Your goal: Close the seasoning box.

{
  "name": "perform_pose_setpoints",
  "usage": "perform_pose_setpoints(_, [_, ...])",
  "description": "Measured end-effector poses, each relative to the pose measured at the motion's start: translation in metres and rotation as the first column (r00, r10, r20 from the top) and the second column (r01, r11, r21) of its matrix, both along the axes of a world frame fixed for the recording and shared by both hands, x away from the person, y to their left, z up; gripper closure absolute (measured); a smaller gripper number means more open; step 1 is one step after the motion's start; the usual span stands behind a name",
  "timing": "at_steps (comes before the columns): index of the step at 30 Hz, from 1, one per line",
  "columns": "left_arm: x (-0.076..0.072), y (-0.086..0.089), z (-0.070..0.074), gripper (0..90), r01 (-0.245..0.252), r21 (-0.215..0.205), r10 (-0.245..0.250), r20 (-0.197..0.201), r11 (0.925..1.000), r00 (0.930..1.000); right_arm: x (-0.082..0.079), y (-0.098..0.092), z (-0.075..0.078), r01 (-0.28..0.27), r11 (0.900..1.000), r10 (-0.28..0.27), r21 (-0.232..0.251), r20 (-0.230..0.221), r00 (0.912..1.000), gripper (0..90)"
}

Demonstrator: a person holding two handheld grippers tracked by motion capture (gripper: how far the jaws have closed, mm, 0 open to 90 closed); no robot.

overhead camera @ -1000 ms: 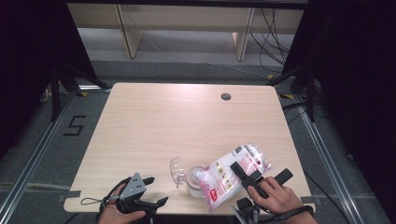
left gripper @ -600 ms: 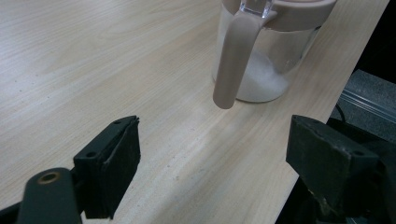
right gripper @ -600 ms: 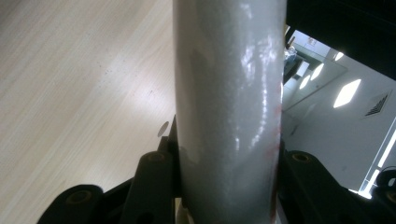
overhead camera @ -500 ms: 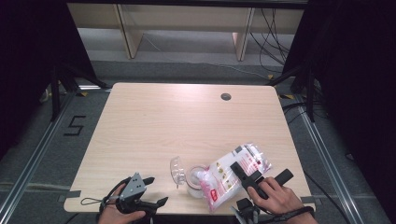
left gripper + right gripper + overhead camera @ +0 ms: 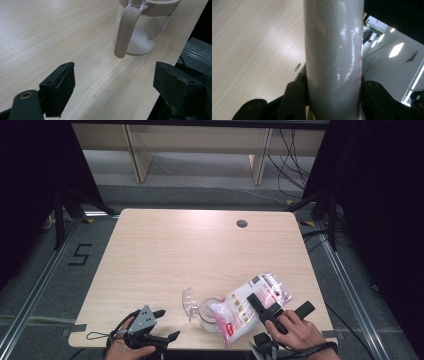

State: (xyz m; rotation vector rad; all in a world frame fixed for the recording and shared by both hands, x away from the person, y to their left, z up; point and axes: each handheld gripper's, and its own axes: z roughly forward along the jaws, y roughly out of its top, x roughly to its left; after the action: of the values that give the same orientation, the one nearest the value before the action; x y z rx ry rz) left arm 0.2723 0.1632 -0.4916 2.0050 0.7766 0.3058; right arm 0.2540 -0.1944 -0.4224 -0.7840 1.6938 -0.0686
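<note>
Bag (image 5: pixel 252 302) clamped in right gripper (image 5: pixel 272 312), over jar (image 5: pixel 210 312); left gripper (image 5: pixel 157 332) agape; pale wood table (image 5: pixel 190 250), grey floor.

Light wood worktop (image 5: pixel 165 255), rounded corners, a dark round cable hole (image 5: pixel 242 223) near the far right edge. Near the front edge stands a clear jar (image 5: pixel 210 314) with a beige rim and handle, white grains in its bottom. Its clear lid (image 5: pixel 189 301) sits just left of it, tipped up. The worktop stands on grey floor (image 5: pixel 45 285) with a "5" marked at left.
</note>
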Motion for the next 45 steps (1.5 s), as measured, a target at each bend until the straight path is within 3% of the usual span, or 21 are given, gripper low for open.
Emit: perform_pose_setpoints(45, [-0.0001, -0.0004, 0.0000, 17.4, 0.001, 0.001, -0.001, 0.000, 1.0000, 1.0000, -0.0019, 0.0003, 0.0032, 0.014, 1.000, -0.014, -0.019, 0.003, 0.9999, 67.4])
